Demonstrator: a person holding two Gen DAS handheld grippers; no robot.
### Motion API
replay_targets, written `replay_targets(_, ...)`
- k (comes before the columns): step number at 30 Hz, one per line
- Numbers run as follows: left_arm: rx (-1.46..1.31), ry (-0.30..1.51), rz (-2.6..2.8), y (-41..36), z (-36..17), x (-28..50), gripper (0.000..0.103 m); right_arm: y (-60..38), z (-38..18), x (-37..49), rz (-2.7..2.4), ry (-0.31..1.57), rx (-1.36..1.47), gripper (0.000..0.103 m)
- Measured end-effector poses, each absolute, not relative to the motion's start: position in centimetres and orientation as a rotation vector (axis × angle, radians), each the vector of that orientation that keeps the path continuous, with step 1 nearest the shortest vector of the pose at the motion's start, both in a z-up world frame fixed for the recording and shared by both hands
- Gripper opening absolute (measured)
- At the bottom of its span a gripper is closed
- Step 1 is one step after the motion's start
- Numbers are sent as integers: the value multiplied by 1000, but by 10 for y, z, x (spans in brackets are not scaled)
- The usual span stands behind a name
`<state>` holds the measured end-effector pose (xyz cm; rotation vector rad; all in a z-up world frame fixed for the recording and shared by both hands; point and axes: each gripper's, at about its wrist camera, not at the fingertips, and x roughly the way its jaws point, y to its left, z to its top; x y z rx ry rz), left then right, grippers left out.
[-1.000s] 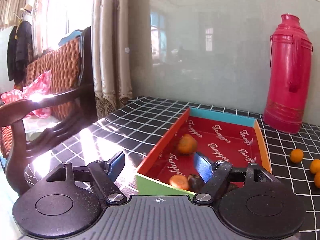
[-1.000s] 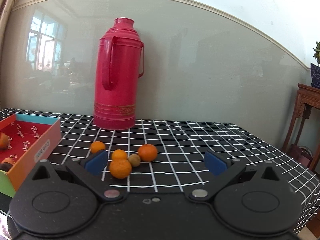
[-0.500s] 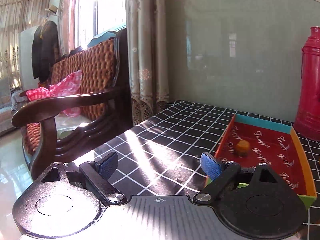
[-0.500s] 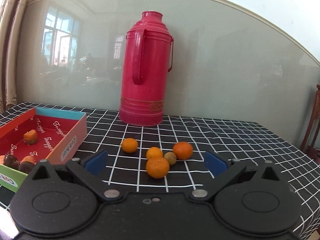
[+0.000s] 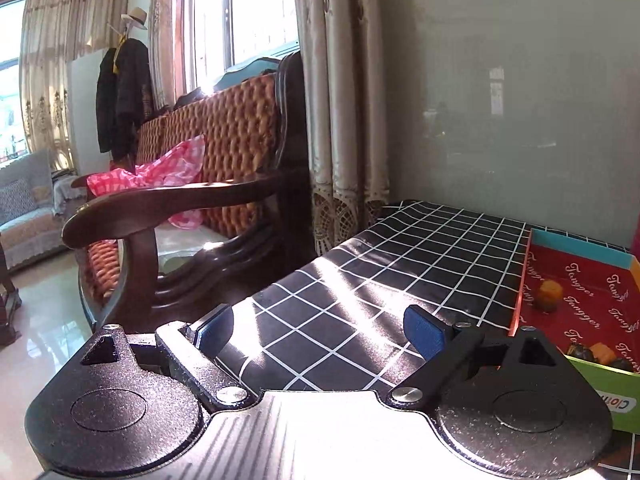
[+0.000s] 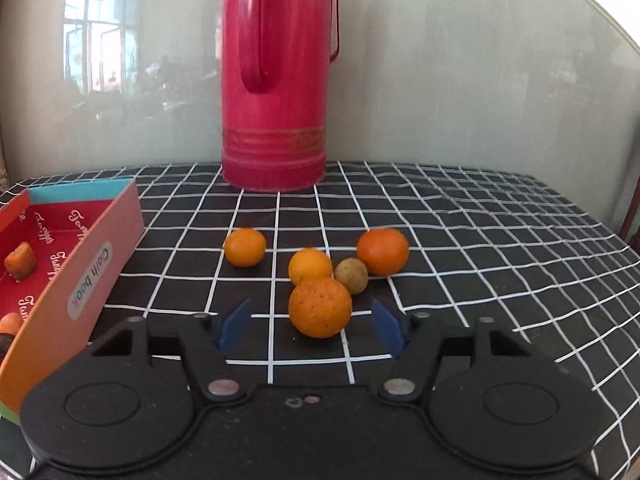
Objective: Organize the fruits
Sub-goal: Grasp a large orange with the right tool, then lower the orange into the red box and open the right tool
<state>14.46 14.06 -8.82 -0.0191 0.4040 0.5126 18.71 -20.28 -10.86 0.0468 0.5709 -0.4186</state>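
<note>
Left tongs (image 5: 320, 330) opening — empty — over checked tablecloth (image 5: 420, 256), beside box (image 5: 576, 276).

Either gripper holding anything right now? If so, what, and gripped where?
Nothing held. The left gripper is empty, jaws opening over the tablecloth. The right gripper jaws are closing around the nearest orange, not yet touching.

A glossy checked cloth (image 6: 460, 216) covers the surface. The flask (image 6: 276, 80) at its back edge looks smooth red plastic. The box (image 6: 92, 264) looks matt cardboard. The nearest orange (image 6: 320, 307) has pitted, dull skin. The chair (image 5: 168, 204) is polished dark wood.
</note>
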Motion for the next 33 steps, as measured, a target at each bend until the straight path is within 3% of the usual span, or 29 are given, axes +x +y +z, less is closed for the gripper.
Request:
replay_targets(3, -13, 396, 509, 139, -87, 144, 91, -208, -112, 195, -427, 597, 59, 58)
replay_targets(6, -6, 394, 506, 138, -87, 145, 92, -213, -116, 198, -418, 617, 86, 32)
replay_targets(7, -6, 396, 505, 138, -87, 145, 92, -214, -116, 197, -419, 612, 88, 31)
replay_targets(23, -64, 418, 557, 155, -90, 142, 93, -146, -77, 151, 40, 336, 29, 30)
replay_targets(33, -45, 423, 563, 155, -91, 141, 94, -101, -84, 155, 183, 385, -97, 34)
